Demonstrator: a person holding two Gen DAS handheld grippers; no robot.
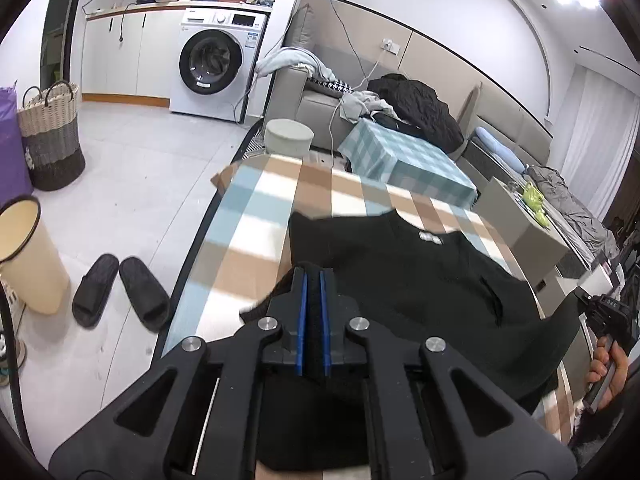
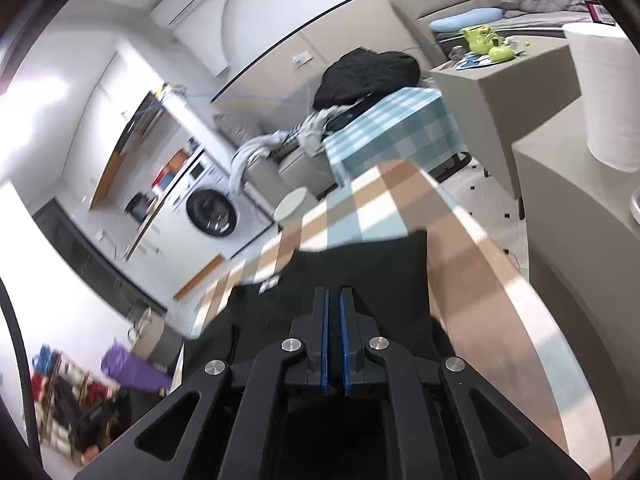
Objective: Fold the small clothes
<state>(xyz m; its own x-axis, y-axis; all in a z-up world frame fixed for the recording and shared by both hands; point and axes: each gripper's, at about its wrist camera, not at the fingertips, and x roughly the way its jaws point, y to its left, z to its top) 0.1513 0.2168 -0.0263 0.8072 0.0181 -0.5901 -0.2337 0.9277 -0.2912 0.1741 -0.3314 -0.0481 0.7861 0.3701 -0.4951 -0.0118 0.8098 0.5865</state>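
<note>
Black garment (image 1: 416,276) spread on the plaid tablecloth (image 1: 256,220), white neck label (image 1: 431,237) up, near edge lifted off the cloth at both corners. Left gripper (image 1: 313,280) pinched tight on dark fabric at one corner, right gripper (image 2: 333,300) likewise clamped on the garment's other corner. Beyond the table: washing machine (image 1: 212,66), woven basket (image 1: 52,136), black slippers (image 1: 120,290) on the floor.

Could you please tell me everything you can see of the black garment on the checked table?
The black garment is a dark, knit-looking top with a small white label at its neckline. It lies partly spread, neckline away from the cameras, on the checked tablecloth, its near edge lifted. The left gripper is shut on one near corner, the right gripper on the other.
</note>
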